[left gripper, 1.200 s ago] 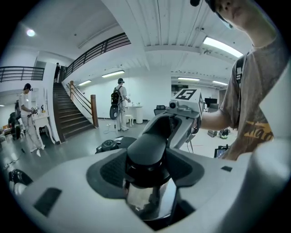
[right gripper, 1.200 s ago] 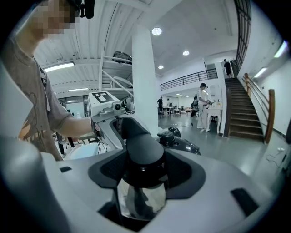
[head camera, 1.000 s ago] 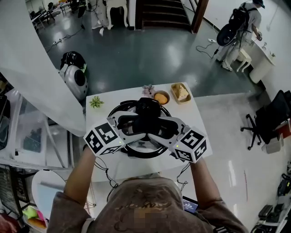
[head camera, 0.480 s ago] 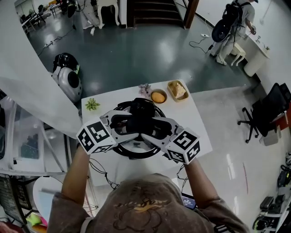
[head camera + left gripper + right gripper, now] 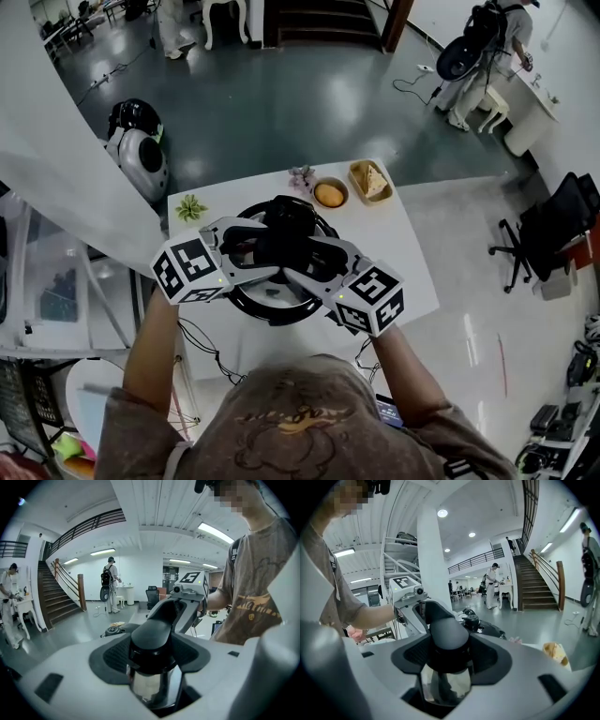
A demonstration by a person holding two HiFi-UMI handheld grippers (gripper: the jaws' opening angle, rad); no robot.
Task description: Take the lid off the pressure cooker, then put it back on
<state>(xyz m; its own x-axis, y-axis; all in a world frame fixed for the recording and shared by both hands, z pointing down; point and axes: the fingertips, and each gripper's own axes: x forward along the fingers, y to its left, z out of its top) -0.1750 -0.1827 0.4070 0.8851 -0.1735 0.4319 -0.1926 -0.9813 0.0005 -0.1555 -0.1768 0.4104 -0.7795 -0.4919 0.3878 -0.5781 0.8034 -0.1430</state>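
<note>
Black lid handle (image 5: 154, 637), each end clamped in left tool (image 5: 267, 249), right tool (image 5: 305, 261).

Bowl (image 5: 330, 194) and basket (image 5: 368, 182) crowd past the lid (image 5: 279, 302), plant (image 5: 190, 207) on my left; table's (image 5: 403, 258) right side bare.

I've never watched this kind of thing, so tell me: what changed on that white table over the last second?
The left claw and right claw, both clamped on the pressure cooker lid's black plastic handle, seem to have swung slightly leftward in the head view. Nothing was grabbed or released. The round black cooker, small green plant, orange-filled bowl and small tan basket stayed put on the white table.
</note>
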